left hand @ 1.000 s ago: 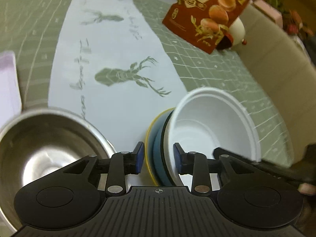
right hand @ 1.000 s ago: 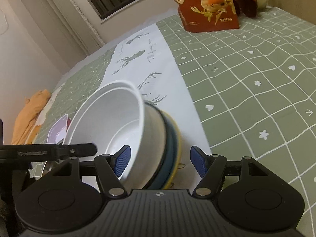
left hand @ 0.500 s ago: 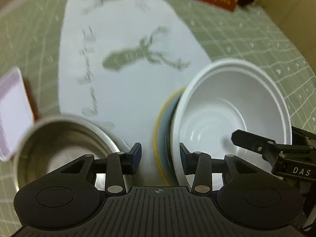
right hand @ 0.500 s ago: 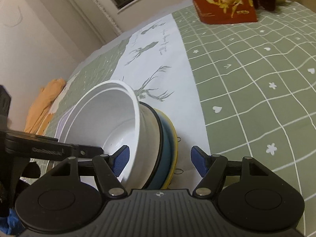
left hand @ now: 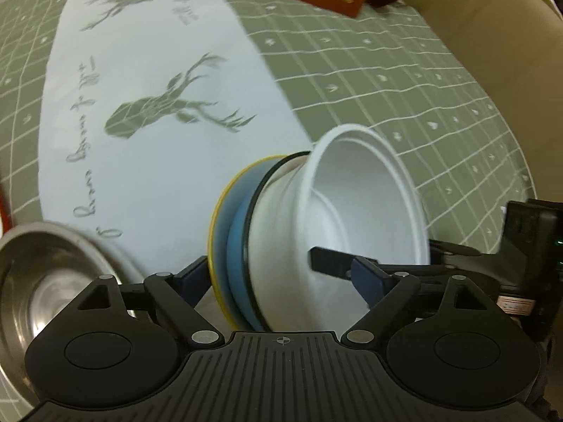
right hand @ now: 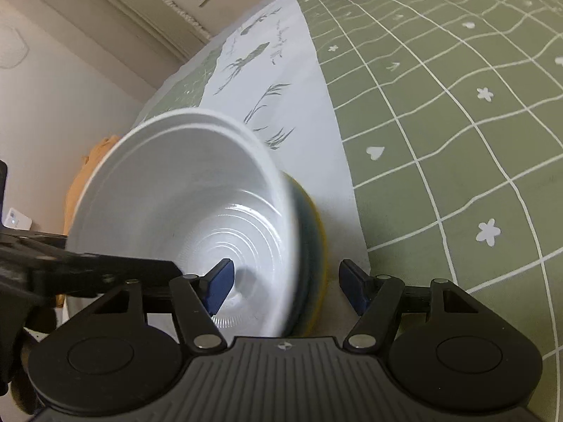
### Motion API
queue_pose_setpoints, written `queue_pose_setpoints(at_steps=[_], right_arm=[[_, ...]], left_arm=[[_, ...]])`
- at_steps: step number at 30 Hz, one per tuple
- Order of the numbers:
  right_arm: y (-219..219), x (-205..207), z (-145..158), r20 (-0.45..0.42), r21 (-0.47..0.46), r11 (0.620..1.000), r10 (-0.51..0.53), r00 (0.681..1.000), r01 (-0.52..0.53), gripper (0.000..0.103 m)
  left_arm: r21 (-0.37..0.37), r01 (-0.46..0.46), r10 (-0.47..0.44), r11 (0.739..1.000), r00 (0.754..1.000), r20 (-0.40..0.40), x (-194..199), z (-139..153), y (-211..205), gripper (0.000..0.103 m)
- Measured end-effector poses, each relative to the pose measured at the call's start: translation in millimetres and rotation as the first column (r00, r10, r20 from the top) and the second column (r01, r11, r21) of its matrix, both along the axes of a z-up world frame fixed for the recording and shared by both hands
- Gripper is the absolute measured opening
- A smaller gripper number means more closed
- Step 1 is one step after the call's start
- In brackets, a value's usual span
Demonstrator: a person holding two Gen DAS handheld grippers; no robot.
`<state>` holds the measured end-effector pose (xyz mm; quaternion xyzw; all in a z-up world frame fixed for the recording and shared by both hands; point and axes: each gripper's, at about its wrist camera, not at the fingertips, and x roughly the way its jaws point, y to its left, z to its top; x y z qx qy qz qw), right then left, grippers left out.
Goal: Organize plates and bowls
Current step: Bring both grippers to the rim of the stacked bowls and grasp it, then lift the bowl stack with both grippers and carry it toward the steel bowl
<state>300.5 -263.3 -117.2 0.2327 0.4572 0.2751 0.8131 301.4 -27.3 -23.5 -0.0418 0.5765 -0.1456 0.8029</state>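
Straddling the tilted stack, the left hand-held gripper (left hand: 281, 281) stands wide open, pads clear of the white bowl (left hand: 366, 207), blue plate (left hand: 237, 263) and yellow plate (left hand: 215, 232). The right hand-held gripper (right hand: 285, 281) is likewise wide, one finger inside the bowl, one outside the plates; contact cannot be determined. A steel bowl (left hand: 45, 292) sits just left. Open green checked cloth (right hand: 457, 140) lies right.
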Motion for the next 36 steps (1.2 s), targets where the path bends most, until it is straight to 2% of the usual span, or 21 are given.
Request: queue_pose_setpoints(at_steps=[5,9,12,19,25,36], right_arm=[[-4,2,1,-0.005,0.015,1.0,-0.022,1.0,0.022,0.067],[-4,0,-1,-0.001,0.015,1.0,-0.027,1.0,0.027,0.066],[-4,-1,1,0.006,0.02,0.999,-0.031,1.0,0.031,0.066],[6,9,4,-0.018,-0.005,1.0,-0.02,1.0,0.02,0.066],[16,18,7,-0.035,-0.061,0.998,0.014,0.999,-0.017,0.066],[19,25,8,-0.062,-0.069,0.997,0.026,0.998,-0.03,0.066]], left_arm=[[0.014,0.004,-0.004,1.0,1.0,0.01,3,-4,-4,0.086],[0.054,-0.024,0.026,0.998,0.999,-0.028,6,-19,3,0.087],[0.024,-0.058,0.06,0.998,0.997,-0.053,6,-23,12,0.086],[0.065,-0.031,0.033,0.997,0.999,-0.032,6,-24,7,0.083],[0.06,-0.058,0.06,0.997,0.998,-0.029,9,-26,14,0.074],[0.037,-0.082,0.083,0.996,0.996,-0.035,11,-27,18,0.073]])
